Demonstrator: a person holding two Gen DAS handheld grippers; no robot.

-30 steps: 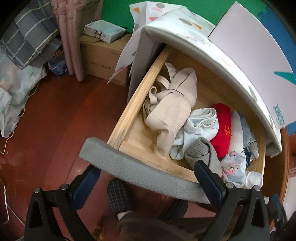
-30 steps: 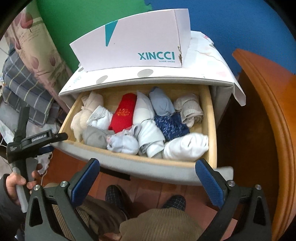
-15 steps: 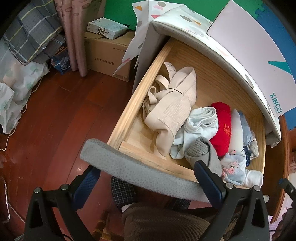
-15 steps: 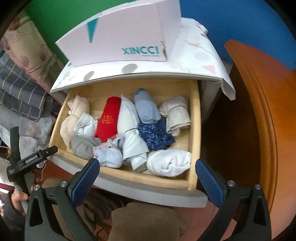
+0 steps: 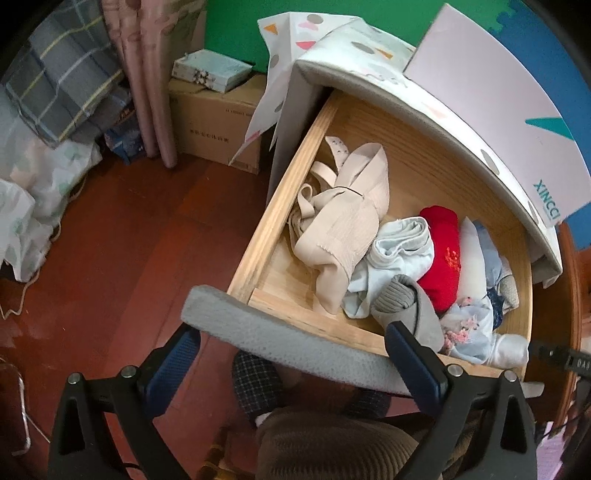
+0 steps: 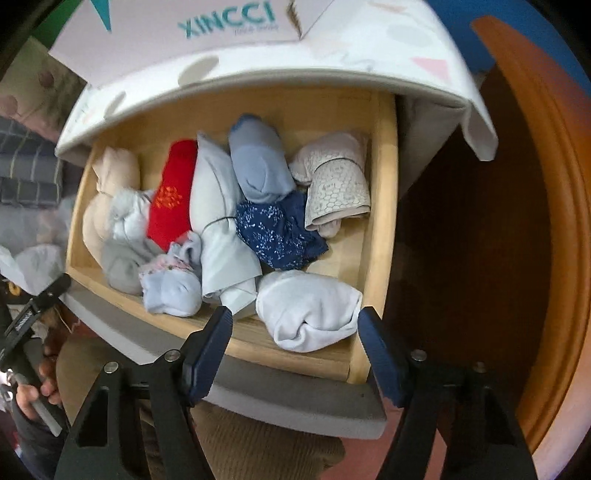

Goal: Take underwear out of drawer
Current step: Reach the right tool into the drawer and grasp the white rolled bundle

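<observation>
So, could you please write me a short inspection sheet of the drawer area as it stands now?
Surface: wooden drawer pulled open under a grey padded front.
Job's things: rolled underwear fills the drawer: white roll at the near right corner, navy patterned piece, red roll, beige garment at the left end.
Clutter: XINCCI box on the cabinet top.
Grippers: right tool closing just above the white roll, pads not touching it; left tool open over the drawer front, holding nothing.
Cables: a thin white cord on the floor.
Surroundings: red-brown wood floor, cardboard carton, curtain, folded plaid bedding.
</observation>
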